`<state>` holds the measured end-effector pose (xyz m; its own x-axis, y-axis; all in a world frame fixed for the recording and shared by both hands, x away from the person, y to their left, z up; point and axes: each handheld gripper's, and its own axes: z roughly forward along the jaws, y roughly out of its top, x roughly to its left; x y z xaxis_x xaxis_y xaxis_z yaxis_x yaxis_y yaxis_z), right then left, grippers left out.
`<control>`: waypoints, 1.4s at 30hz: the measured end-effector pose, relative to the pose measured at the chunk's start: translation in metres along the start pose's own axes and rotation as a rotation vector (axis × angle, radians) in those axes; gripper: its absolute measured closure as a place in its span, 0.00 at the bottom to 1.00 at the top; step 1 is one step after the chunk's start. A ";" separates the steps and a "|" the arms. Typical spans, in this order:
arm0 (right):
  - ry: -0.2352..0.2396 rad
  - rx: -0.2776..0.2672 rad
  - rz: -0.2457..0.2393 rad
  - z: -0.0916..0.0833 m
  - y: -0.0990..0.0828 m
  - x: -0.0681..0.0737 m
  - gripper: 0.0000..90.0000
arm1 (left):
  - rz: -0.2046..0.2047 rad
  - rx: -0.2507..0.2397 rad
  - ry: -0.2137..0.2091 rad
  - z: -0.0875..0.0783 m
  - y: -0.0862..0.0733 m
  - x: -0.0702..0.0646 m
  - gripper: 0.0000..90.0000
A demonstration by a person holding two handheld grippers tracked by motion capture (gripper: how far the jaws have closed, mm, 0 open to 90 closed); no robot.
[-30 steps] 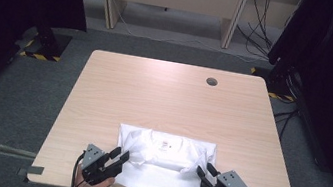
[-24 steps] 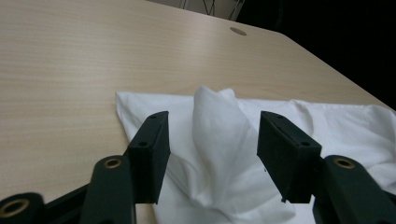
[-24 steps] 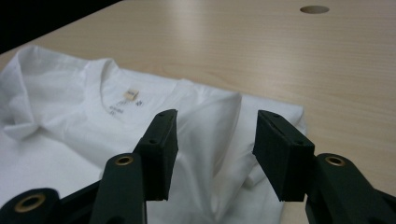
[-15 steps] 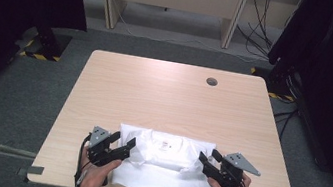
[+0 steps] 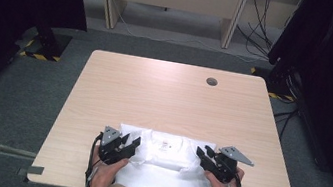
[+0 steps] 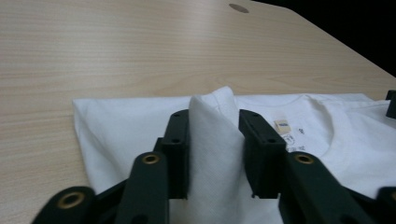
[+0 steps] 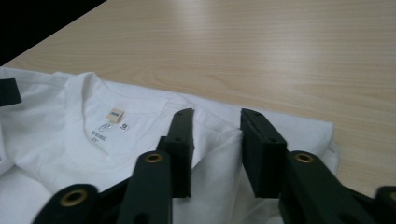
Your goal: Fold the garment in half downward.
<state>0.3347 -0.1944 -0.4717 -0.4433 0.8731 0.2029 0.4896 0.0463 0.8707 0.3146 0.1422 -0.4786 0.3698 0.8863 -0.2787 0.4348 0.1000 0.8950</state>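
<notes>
A folded white T-shirt (image 5: pixel 165 150) lies on the near part of the wooden table (image 5: pixel 168 99), its collar label (image 6: pixel 281 125) facing up. My left gripper (image 5: pixel 129 144) sits at the shirt's left edge. Its jaws have just been closing, and in the left gripper view they pinch a raised fold of the cloth (image 6: pixel 214 135). My right gripper (image 5: pixel 203 156) is at the shirt's right edge. Its jaws have also just been closing, and a fold of the shirt (image 7: pixel 217 144) stands between them beside the collar (image 7: pixel 70 130). A hand holds each gripper.
A round cable hole (image 5: pixel 212 81) sits in the far right part of the tabletop. Bare wood stretches beyond the shirt. Desk legs and cables (image 5: pixel 257 17) stand on the grey floor behind the table. Dark curtains flank both sides.
Both grippers have moved away from the table's near edge, farther along the shirt's sides. Their jaws stood wider half a second ago and now grip folds of cloth.
</notes>
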 end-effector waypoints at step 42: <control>-0.047 -0.209 -0.128 -0.080 -0.053 0.058 0.89 | 0.085 -0.015 -0.139 -0.063 -0.040 -0.021 0.80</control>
<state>0.2229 -0.1852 -0.4703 -0.4539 0.8885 0.0676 0.2635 0.0613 0.9627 0.2377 0.1480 -0.4869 0.5151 0.8211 -0.2457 0.3846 0.0348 0.9224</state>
